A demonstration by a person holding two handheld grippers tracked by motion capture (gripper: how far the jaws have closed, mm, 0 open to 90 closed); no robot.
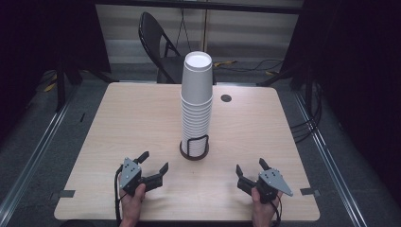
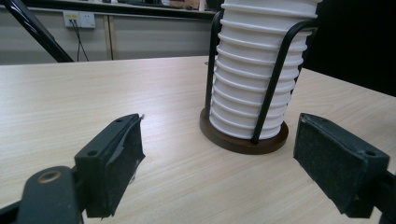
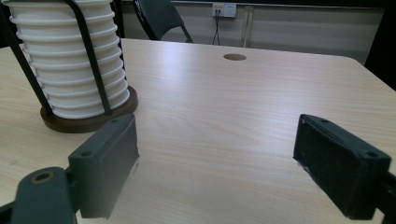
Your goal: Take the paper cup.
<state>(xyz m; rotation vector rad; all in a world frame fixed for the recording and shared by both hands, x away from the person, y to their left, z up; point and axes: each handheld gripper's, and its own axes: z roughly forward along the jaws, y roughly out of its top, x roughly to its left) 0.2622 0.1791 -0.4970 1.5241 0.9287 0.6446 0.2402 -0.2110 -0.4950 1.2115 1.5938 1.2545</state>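
Observation:
A tall stack of white paper cups (image 1: pixel 196 101) stands upside down in a black wire holder with a round dark wooden base (image 1: pixel 194 153) at the middle of the table. In the left gripper view the cup stack (image 2: pixel 254 70) rises right of centre; in the right gripper view the cups (image 3: pixel 70 60) stand at the upper left. My left gripper (image 1: pixel 153 161) rests near the front edge, left of the holder, open and empty. My right gripper (image 1: pixel 250 169) rests at the front right, open too, nothing between its jaws.
The light wooden table (image 1: pixel 142 113) has a round cable hole (image 1: pixel 226 98) behind the cups. A black folding chair (image 1: pixel 158 42) stands beyond the far edge. Dark curtains and cables line both sides of the floor.

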